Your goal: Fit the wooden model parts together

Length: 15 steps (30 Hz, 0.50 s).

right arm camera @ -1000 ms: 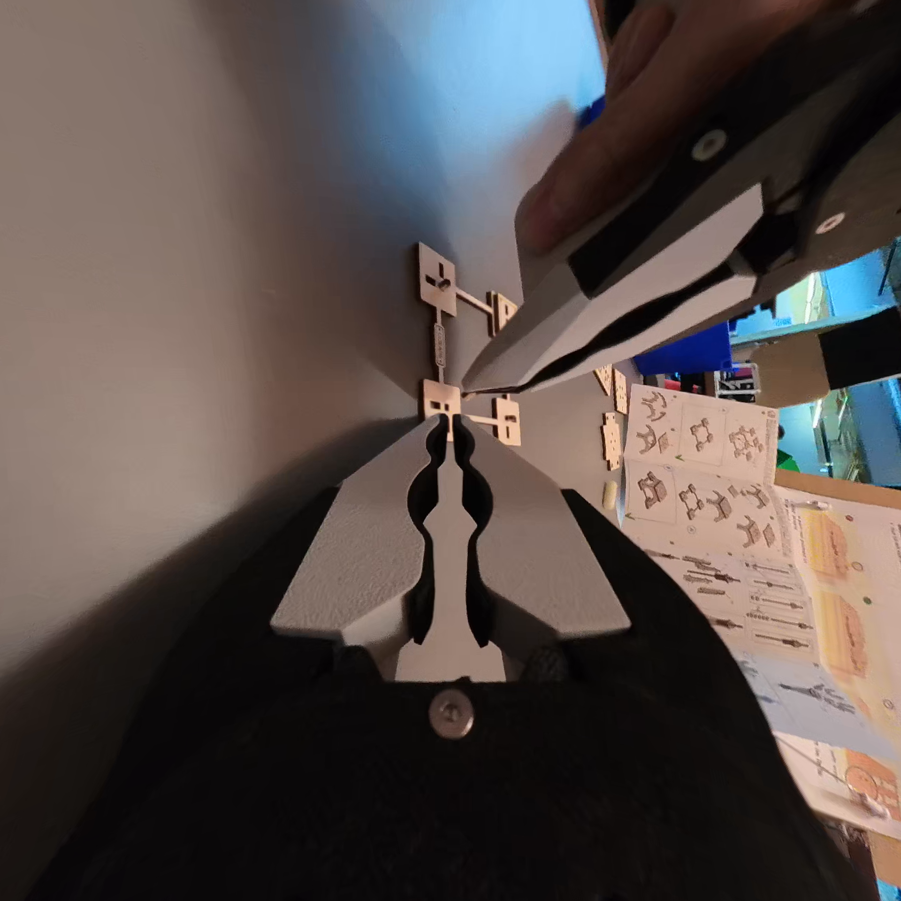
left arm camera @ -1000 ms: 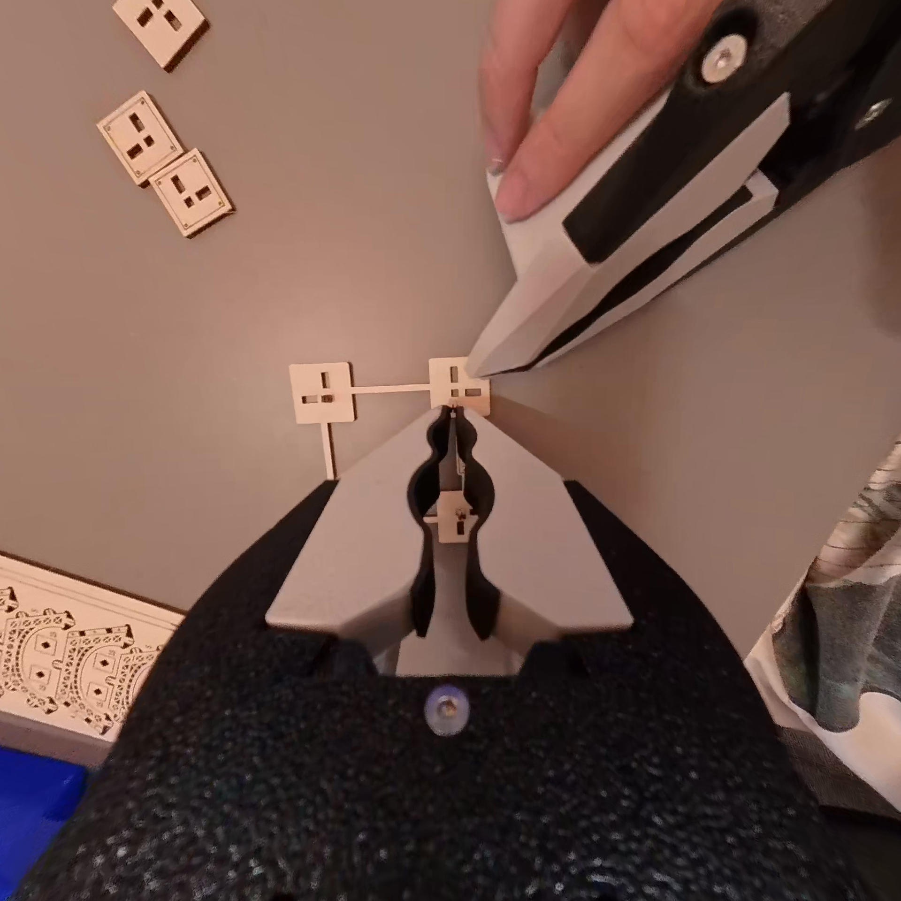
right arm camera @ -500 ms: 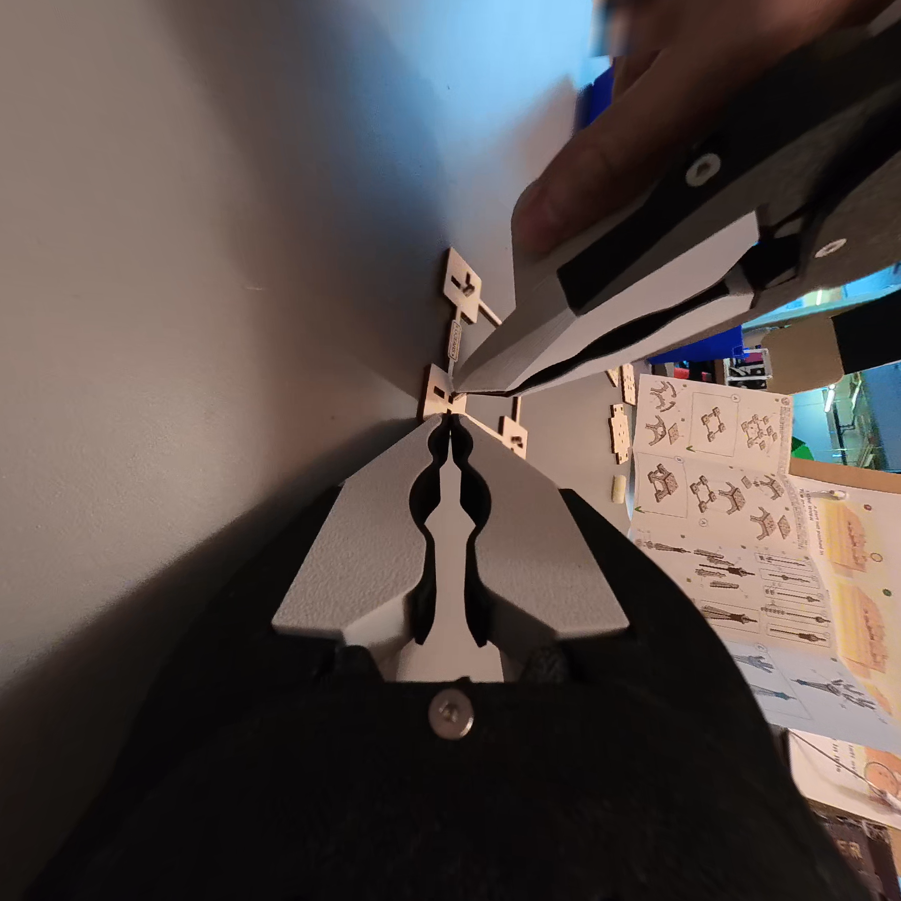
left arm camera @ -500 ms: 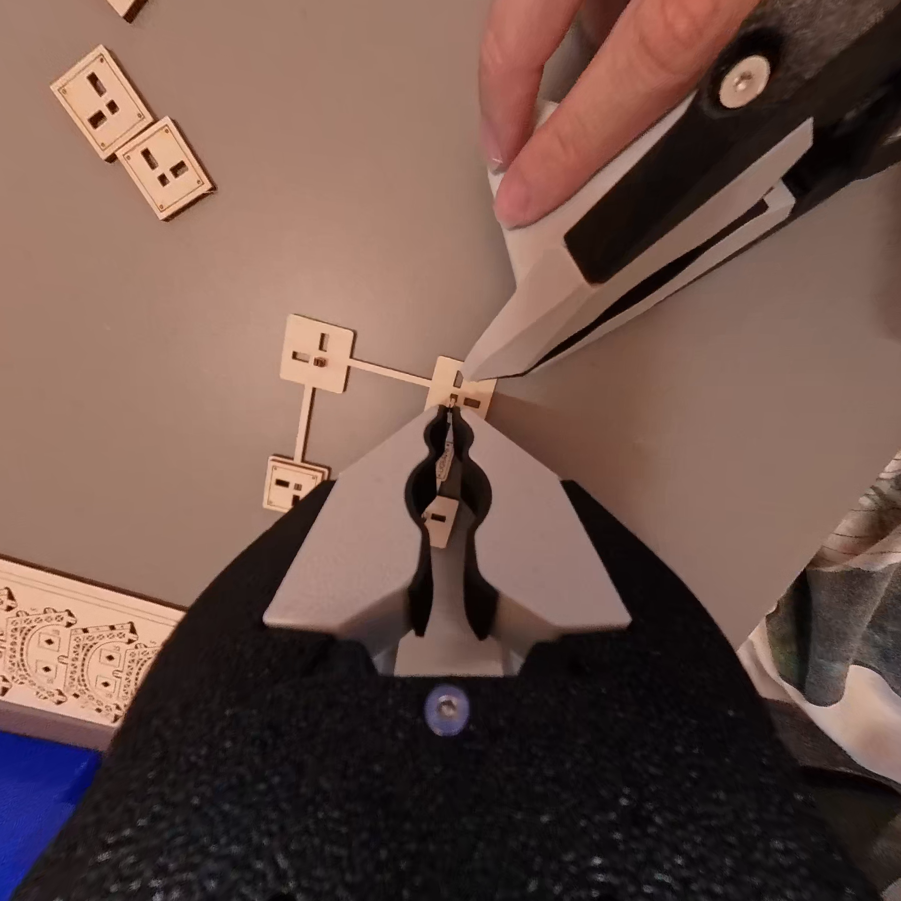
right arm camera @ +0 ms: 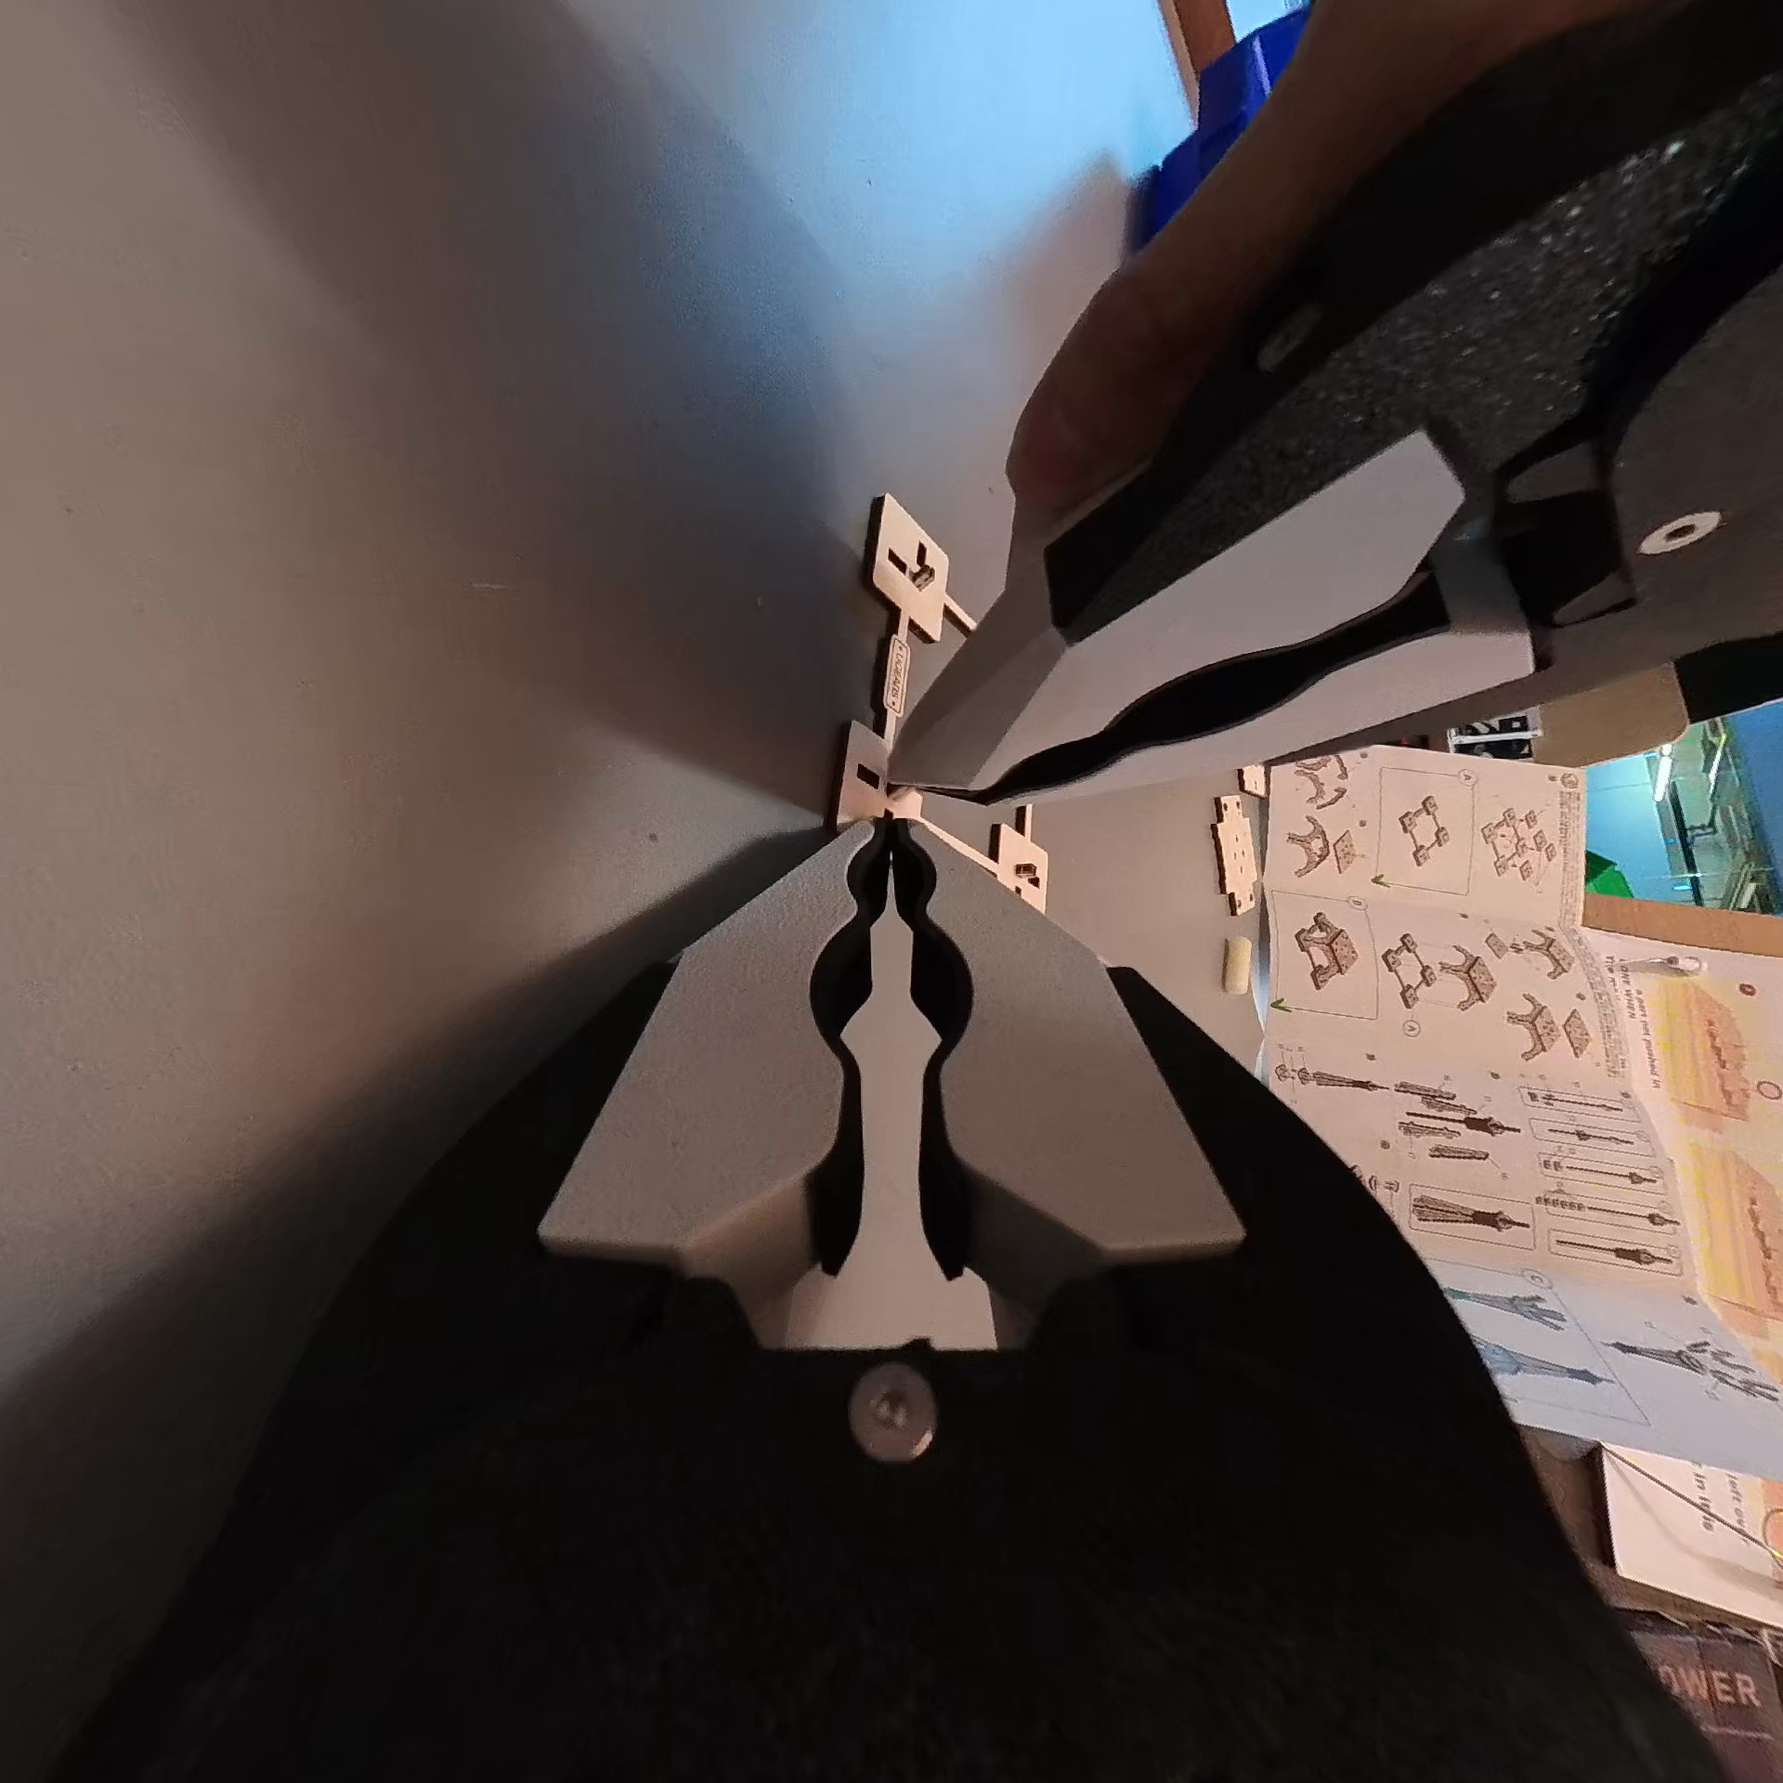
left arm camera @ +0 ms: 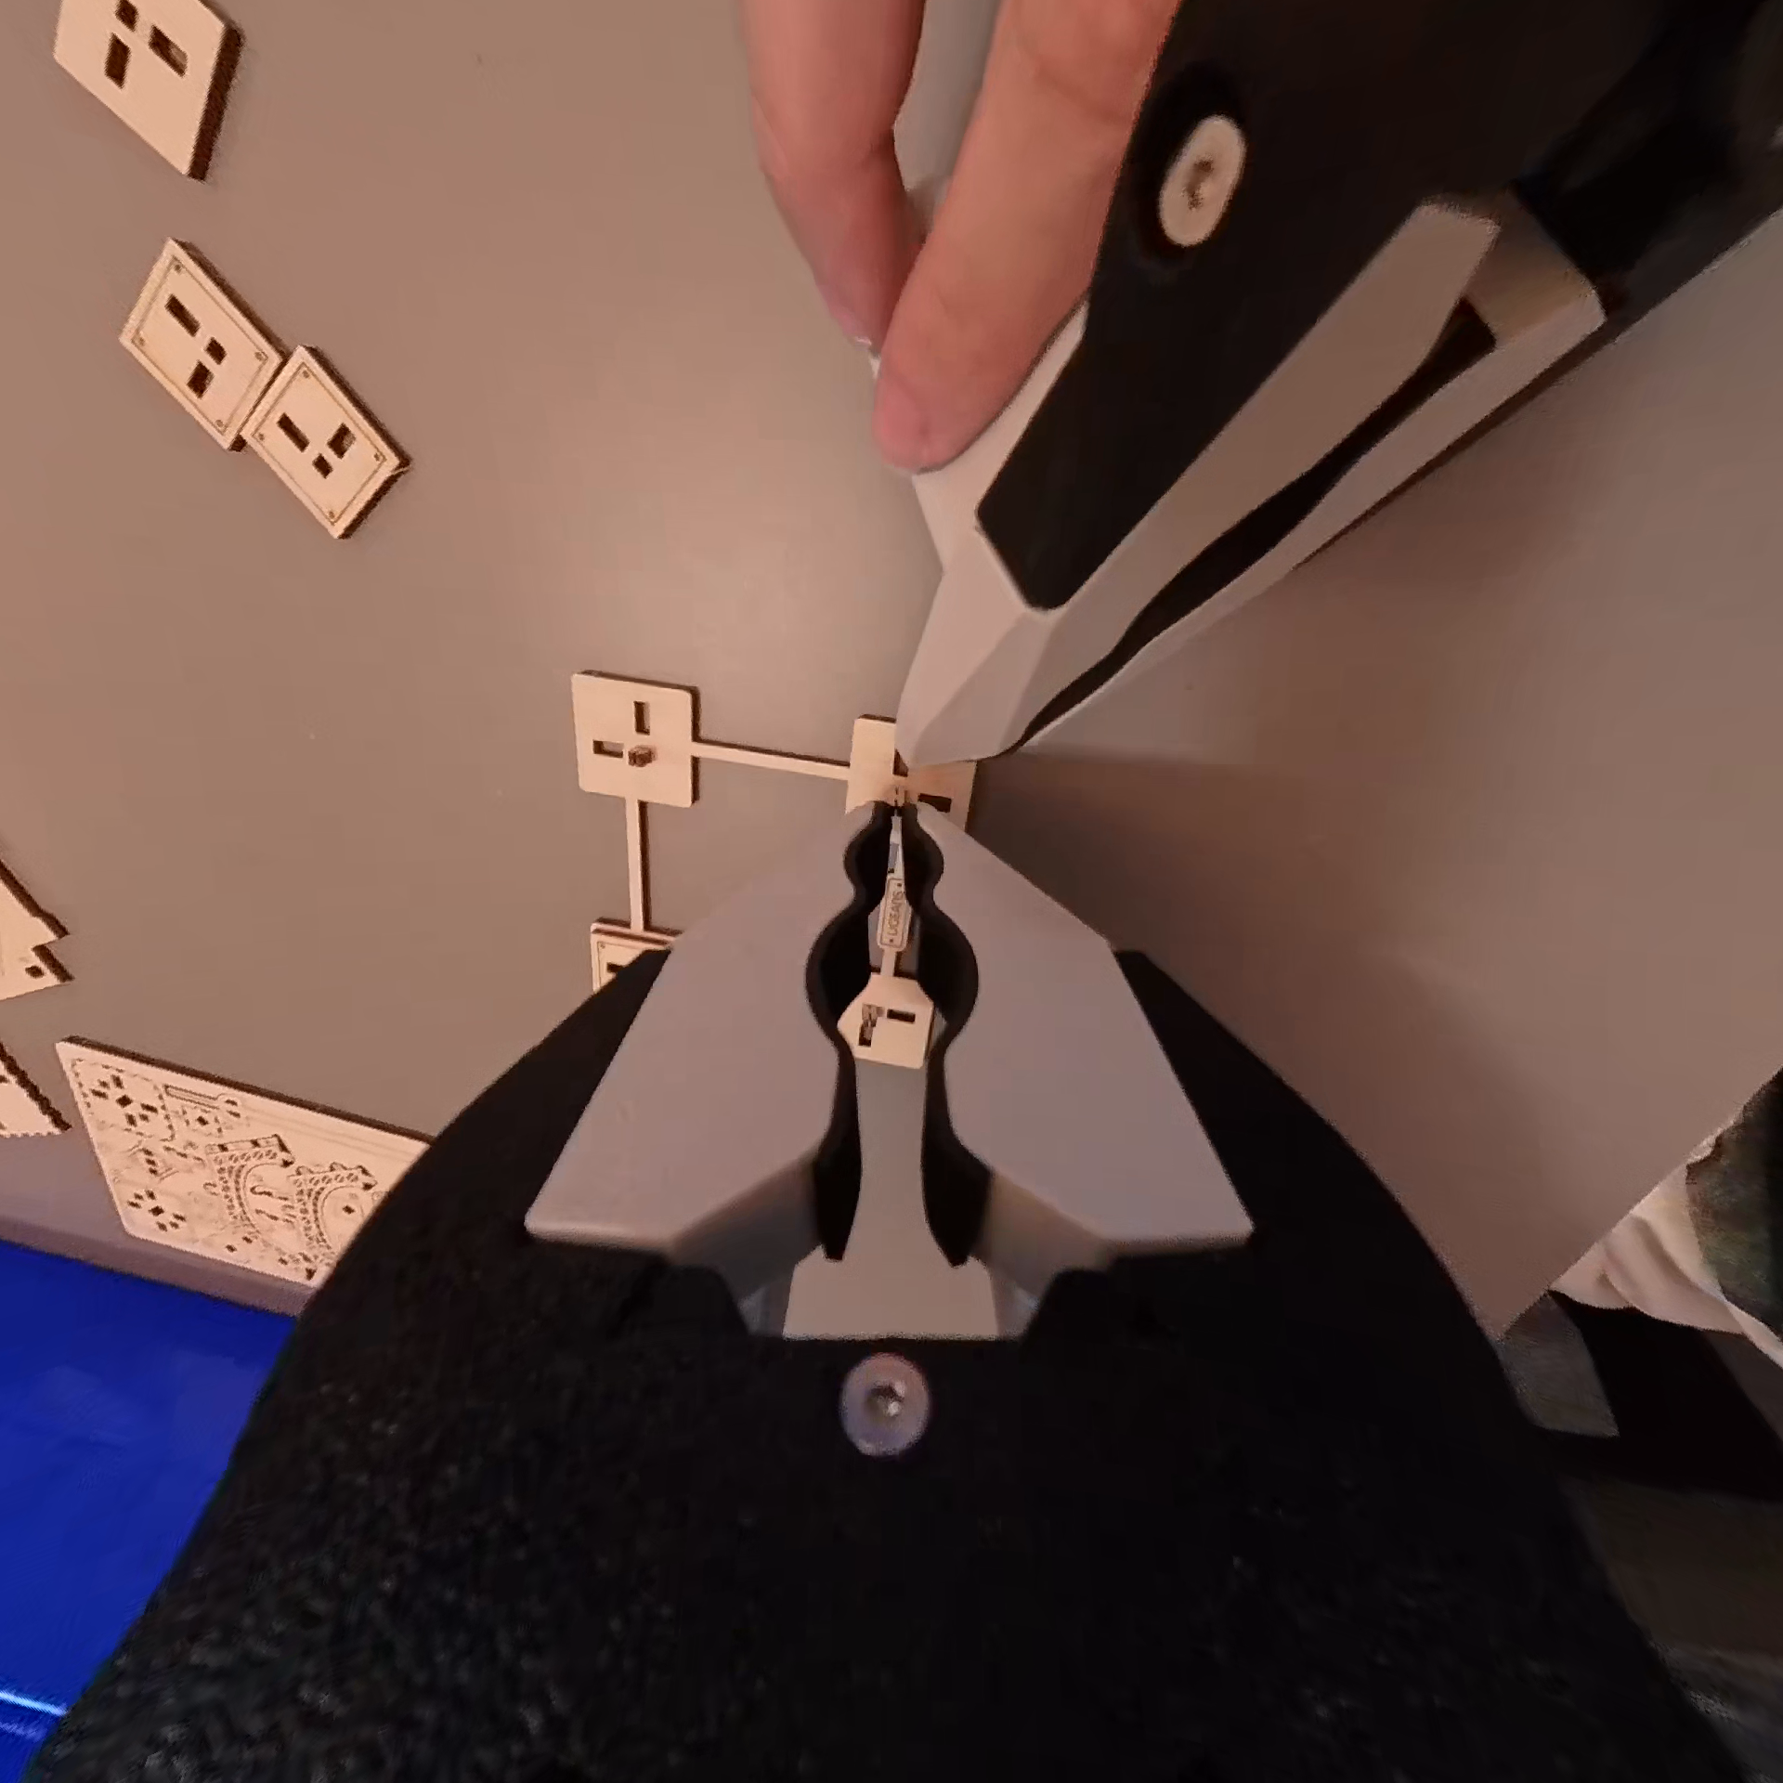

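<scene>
**Wooden frame held at one corner by two grippers**

Item: wooden frame (left arm camera: 644,772), four small slotted squares joined by thin strips, lying on the grey table (left arm camera: 482,579). Near-right corner square (left arm camera: 883,762) sat at the meeting point of both grippers.

Left gripper (left arm camera: 897,820): jaws narrowed almost to touching, tips clamped on the thin strip (left arm camera: 895,921) running back from that corner; a further frame square (left arm camera: 892,1030) showed in the gap between the fingers.

Right gripper (right arm camera: 883,830): jaws drawn nearly together, tips at the edge of the same corner square (right arm camera: 862,777); whether they actually pinched the wood could not be told. A hand (left arm camera: 926,241) rested fingers on its upper finger.

Loose stock: two slotted wooden tiles (left arm camera: 260,386) touching each other, well left of the frame; an uncut engraved wooden sheet (left arm camera: 222,1167) at the near table edge.

Paperwork: instruction sheet (right arm camera: 1447,1013) lay to the right.
</scene>
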### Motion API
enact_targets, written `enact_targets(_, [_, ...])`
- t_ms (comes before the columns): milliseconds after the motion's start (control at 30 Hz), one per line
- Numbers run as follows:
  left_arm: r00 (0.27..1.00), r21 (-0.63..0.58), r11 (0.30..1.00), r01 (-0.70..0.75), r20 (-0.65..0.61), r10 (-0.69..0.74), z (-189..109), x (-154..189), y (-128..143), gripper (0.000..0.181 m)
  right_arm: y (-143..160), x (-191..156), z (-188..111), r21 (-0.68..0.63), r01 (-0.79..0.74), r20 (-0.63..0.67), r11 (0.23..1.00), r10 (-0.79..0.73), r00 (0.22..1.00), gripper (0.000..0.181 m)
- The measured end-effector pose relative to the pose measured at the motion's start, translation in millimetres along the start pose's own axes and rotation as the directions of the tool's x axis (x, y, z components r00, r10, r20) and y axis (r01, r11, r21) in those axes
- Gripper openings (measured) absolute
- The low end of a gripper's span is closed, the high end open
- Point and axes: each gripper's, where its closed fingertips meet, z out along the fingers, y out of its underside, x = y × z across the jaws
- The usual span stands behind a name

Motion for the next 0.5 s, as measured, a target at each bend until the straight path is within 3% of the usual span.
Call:
enact_targets(33, [1.000, -0.003, 1.000, -0.006, 0.003, 0.006, 0.1, 0.0, 0.1, 0.000, 0.0, 0.0, 0.1, -0.001, 0.002, -0.001, 1.000, -0.002, 1.000, 0.000])
enact_targets(500, [0.992, -0.184, 0.975, -0.125, -0.049, 0.118, -0.4, 0.1, 2.0, 0.000, -0.2, -0.4, 0.7, 0.005, 0.001, 0.001, 1.000, -0.001, 1.000, 0.000])
